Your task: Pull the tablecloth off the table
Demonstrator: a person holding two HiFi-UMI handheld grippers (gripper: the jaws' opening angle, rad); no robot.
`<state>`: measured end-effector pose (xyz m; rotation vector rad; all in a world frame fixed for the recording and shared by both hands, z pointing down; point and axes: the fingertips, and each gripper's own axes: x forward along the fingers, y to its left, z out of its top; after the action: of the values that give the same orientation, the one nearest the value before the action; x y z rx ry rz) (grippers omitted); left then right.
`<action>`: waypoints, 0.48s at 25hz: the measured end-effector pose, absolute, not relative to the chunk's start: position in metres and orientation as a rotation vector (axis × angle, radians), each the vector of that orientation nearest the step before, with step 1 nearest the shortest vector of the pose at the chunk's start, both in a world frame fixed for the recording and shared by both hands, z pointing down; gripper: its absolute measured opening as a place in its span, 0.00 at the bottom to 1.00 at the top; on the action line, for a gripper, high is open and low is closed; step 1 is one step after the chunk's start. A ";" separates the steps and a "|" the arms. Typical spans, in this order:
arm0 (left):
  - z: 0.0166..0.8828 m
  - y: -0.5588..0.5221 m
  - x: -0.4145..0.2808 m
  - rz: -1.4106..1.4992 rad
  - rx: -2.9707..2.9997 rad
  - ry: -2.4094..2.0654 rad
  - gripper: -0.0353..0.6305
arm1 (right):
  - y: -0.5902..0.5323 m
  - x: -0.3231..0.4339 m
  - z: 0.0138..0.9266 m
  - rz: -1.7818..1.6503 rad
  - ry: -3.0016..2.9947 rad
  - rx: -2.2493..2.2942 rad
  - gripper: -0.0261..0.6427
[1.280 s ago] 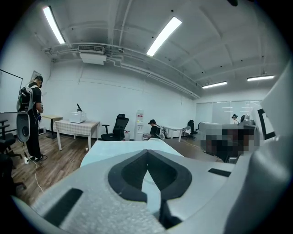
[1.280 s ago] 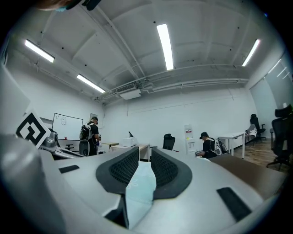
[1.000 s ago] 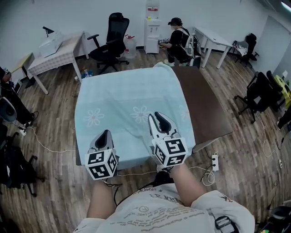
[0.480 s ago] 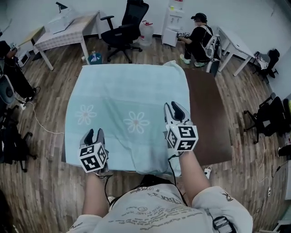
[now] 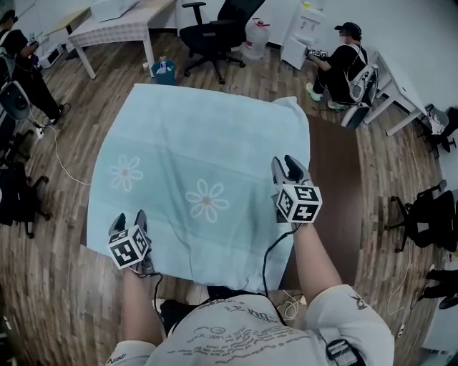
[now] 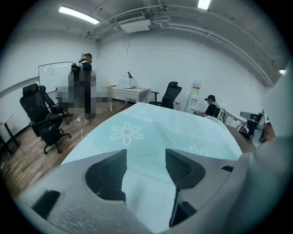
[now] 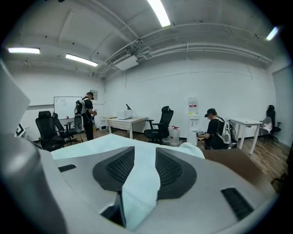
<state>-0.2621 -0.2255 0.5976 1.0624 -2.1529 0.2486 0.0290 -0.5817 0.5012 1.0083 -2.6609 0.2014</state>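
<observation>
A light blue tablecloth point(image 5: 200, 136) with white flowers covers most of the brown table point(image 5: 333, 186); the table's right strip is bare. My left gripper point(image 5: 129, 220) hovers at the cloth's near left corner. In the left gripper view its jaws point(image 6: 145, 160) are opening wide, with the flat cloth point(image 6: 151, 128) below and nothing pinched. My right gripper point(image 5: 288, 166) sits at the cloth's right edge. Its jaws point(image 7: 145, 160) are opening, and a raised fold of cloth point(image 7: 139, 192) still fills the gap and touches both pads.
A black office chair point(image 5: 215, 32), a water bottle point(image 5: 256, 32) and a seated person point(image 5: 343, 61) are beyond the table's far edge. A second table point(image 5: 122, 21) stands far left. More chairs point(image 5: 429, 214) stand right. Cables point(image 5: 64, 168) lie on the wooden floor.
My left gripper has slid left and back to the cloth's near corner, and its jaws have gone from shut to wide apart. The right gripper has shifted right along the cloth's edge.
</observation>
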 end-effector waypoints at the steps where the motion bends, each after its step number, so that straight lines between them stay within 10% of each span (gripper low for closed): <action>1: 0.606 -0.219 -0.264 0.248 1.021 -2.147 0.45 | -0.591 0.028 0.510 0.190 -2.645 0.994 0.25; 12: 0.675 -0.180 -0.283 0.321 0.787 -2.065 0.54 | -0.693 0.010 0.574 0.077 -2.507 0.936 0.40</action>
<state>-0.2828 -0.1805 0.6752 0.7868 -2.0646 0.3210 0.0097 -0.6935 0.5741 0.9362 -2.5073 0.0772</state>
